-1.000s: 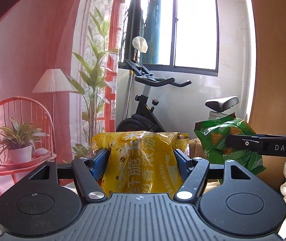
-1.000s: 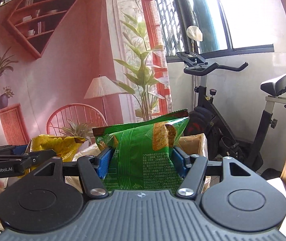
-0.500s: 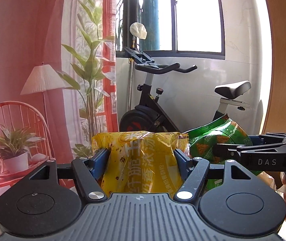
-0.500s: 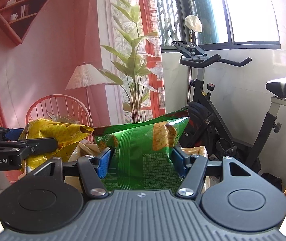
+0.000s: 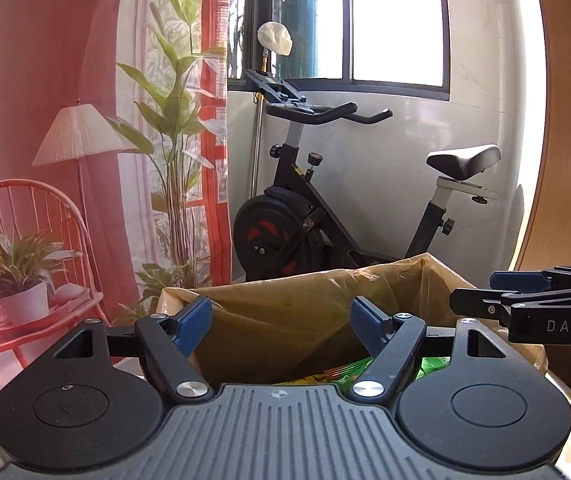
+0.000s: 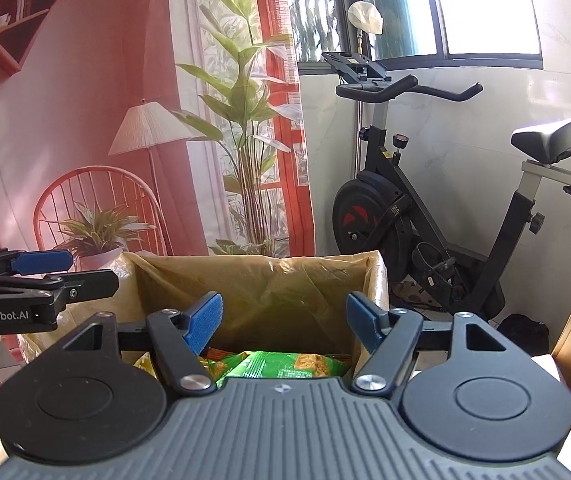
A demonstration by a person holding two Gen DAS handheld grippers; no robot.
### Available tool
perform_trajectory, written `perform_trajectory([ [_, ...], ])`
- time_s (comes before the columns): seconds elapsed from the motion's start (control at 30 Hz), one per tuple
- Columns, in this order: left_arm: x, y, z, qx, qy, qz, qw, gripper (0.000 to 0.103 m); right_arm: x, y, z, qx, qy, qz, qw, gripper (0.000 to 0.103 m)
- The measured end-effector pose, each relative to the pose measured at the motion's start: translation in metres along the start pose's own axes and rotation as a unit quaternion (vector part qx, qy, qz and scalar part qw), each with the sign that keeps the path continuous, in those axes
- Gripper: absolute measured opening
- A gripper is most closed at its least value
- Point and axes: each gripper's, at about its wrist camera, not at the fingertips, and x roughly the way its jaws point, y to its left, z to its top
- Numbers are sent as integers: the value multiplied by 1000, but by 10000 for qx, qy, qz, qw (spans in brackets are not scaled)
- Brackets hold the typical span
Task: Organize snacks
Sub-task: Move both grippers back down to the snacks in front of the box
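Both grippers, left gripper [image 5: 281, 322] and right gripper [image 6: 283, 320], hover over a plastic-lined box [image 6: 261, 276], jaws just opened and empty, letting go so the green snack bag [image 6: 285, 364] lies inside the box below.

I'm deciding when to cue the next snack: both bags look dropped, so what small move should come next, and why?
Probably lift both tongs back out of the box. The left tongs and right tongs have just been opening and hold nothing; the green bag lies loose in the box below, with a yellow bag beside it.
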Motion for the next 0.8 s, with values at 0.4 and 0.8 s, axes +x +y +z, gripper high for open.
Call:
perform_trajectory([
  [0.4, -58, 5, -9, -184, -57, 91, 9998, 78, -52, 11, -9, 58, 14, 57, 10000, 81],
  [0.8, -118, 21, -57, -363, 32, 167, 9992, 78, -101, 22, -47, 78, -33, 240, 9997, 81],
])
